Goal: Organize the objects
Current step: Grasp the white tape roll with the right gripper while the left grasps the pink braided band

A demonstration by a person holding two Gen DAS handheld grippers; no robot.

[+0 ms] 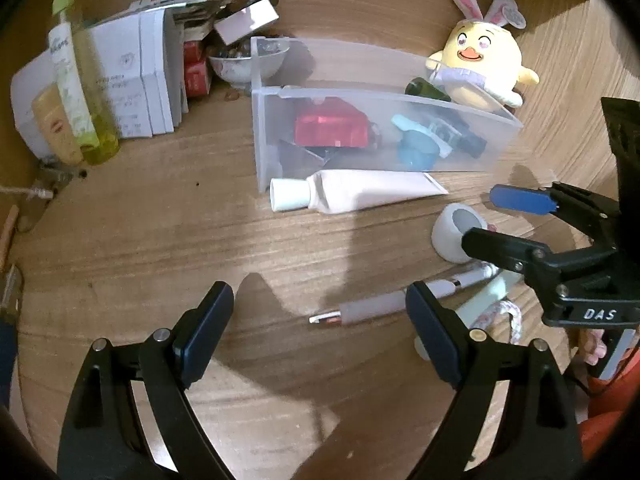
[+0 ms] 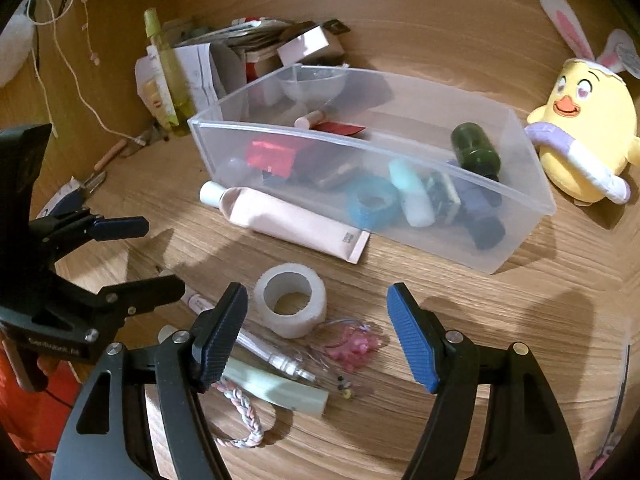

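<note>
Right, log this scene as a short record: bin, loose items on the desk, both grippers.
bin: clear plastic bin, holds a green bottle, blue ring, red packet
against bin front: pink tube
loose on desk: tape roll, pen, braided cord
left gripper: open, empty
right gripper: open, empty

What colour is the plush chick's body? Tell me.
Yellow. The chick shows best in the right wrist view, with pink-and-white bunny ears.
</note>
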